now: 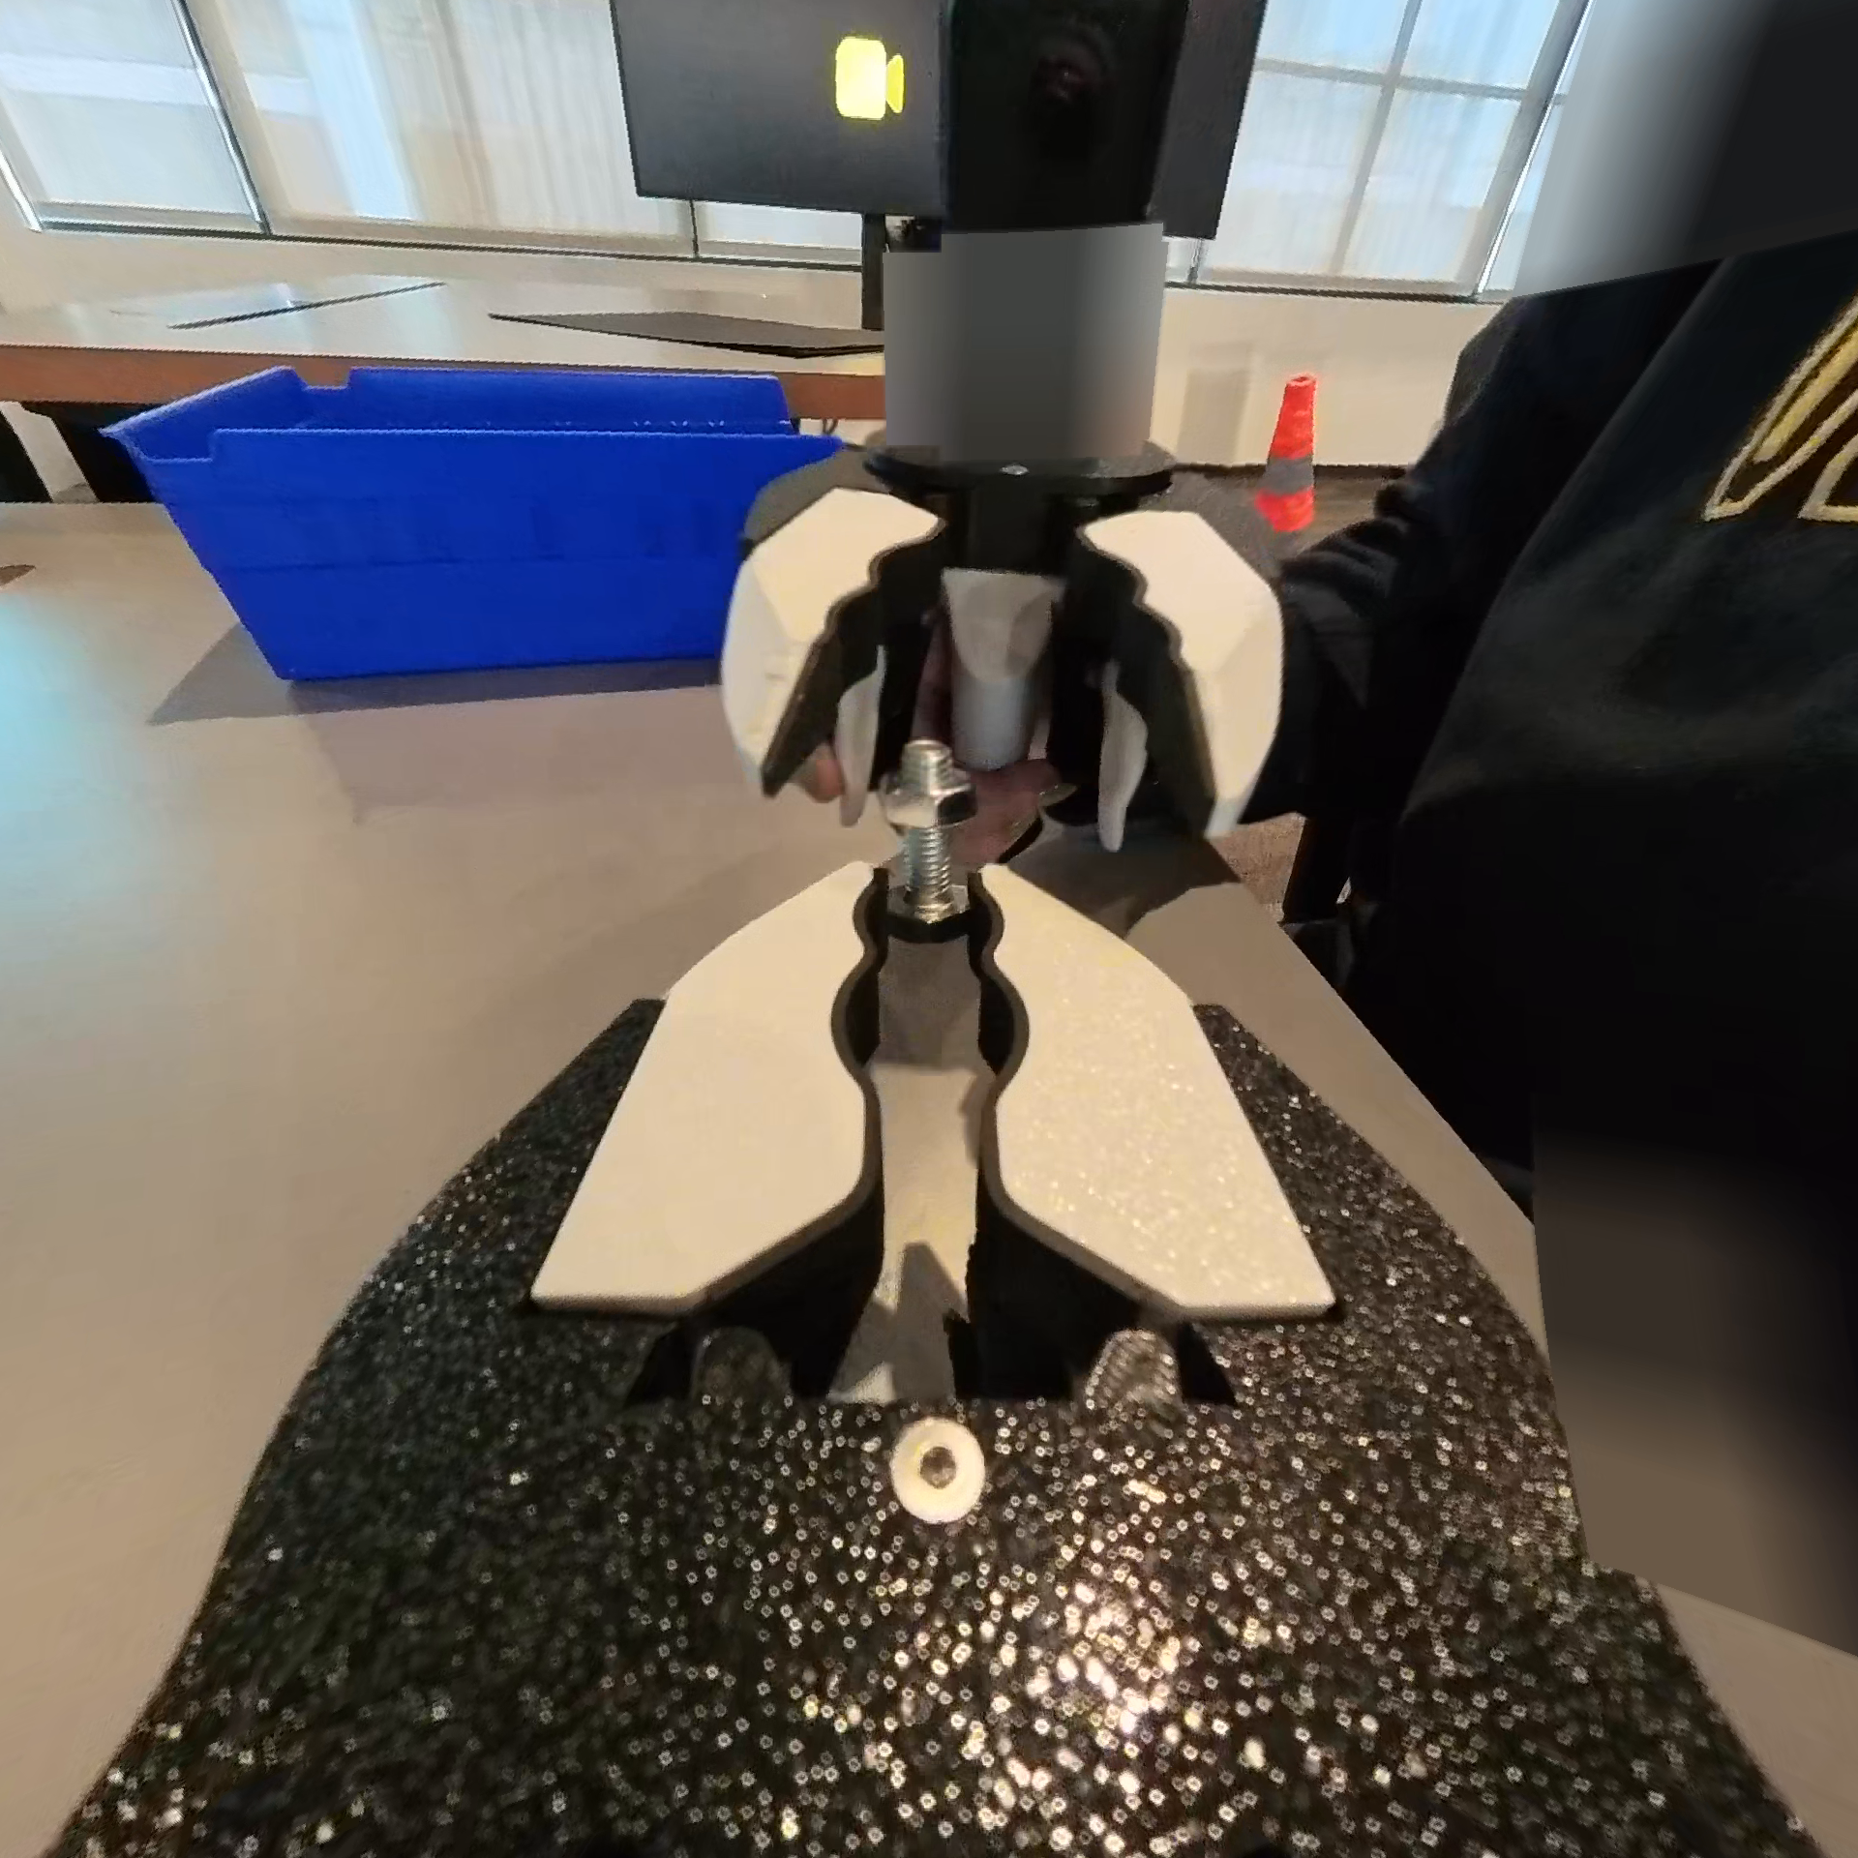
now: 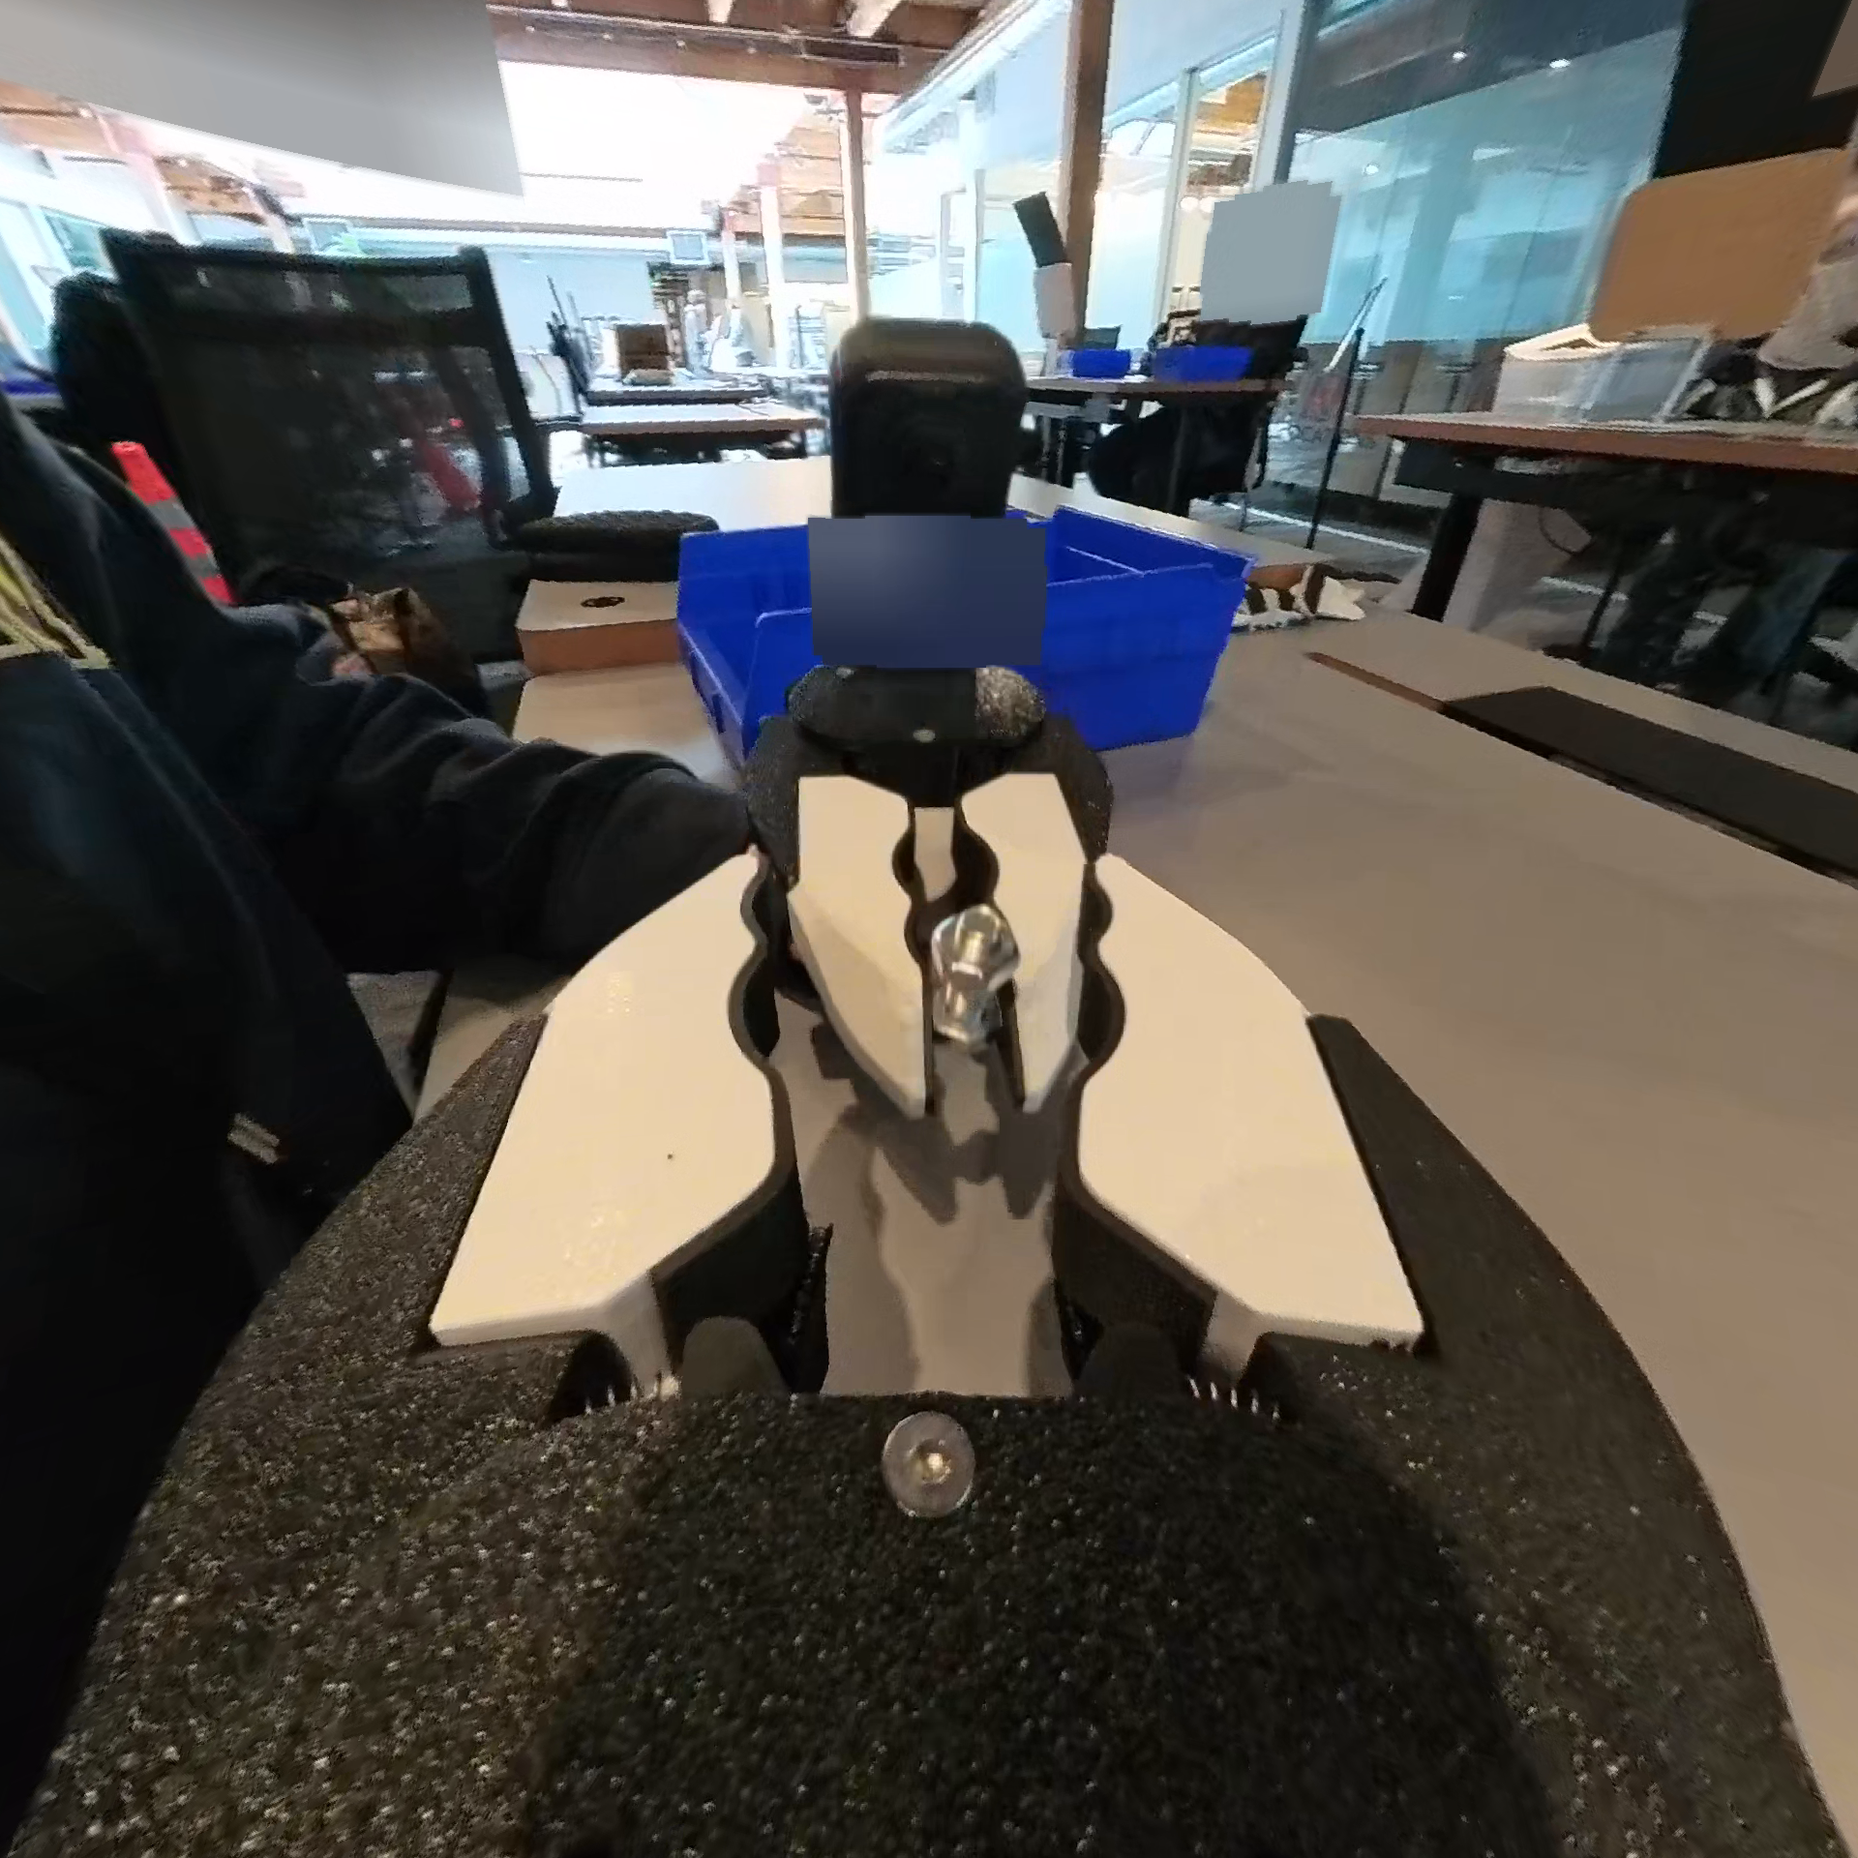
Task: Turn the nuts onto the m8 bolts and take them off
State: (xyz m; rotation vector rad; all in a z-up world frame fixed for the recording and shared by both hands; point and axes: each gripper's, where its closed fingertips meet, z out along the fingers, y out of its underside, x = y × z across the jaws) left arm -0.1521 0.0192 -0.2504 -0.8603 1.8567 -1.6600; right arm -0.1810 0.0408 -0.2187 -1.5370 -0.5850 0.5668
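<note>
1. While the left gripper (image 1: 925,910) pinches the head end of the bolt (image 1: 926,855) between its nearly closed fingertips, the threaded shank stands upright, toward twelve o'clock in the left wrist view. I judge that this keeps the thread exposed and steady for the other tool.
2. On that shank sits the nut (image 1: 927,803), near the tip, with only a little thread showing above it. From this alone I cannot tell whether it is going on or coming off.
3. Facing the bolt from twelve o'clock, the right gripper (image 1: 990,804) has its fingers spread wide and holds nothing. One fingertip (image 1: 858,784) sits just beside the nut at its nine o'clock, the other well off at three o'clock. This looks like a regrasp between turns.
4. From the right wrist view, the bolt and nut (image 2: 967,970) appear held aloft above the grey table (image 2: 1508,905), at twelve o'clock from the right tool's open fingers.
5. Behind, a blue bin (image 1: 483,523) stands on the table at about ten o'clock, probably for parts, though its contents are hidden.
6. As for writing: a monitor (image 1: 784,90) shows a yellow camera icon, and a person's dark sleeve (image 1: 1508,623) bears a gold print, too cropped to read. No brand marks are legible.
</note>
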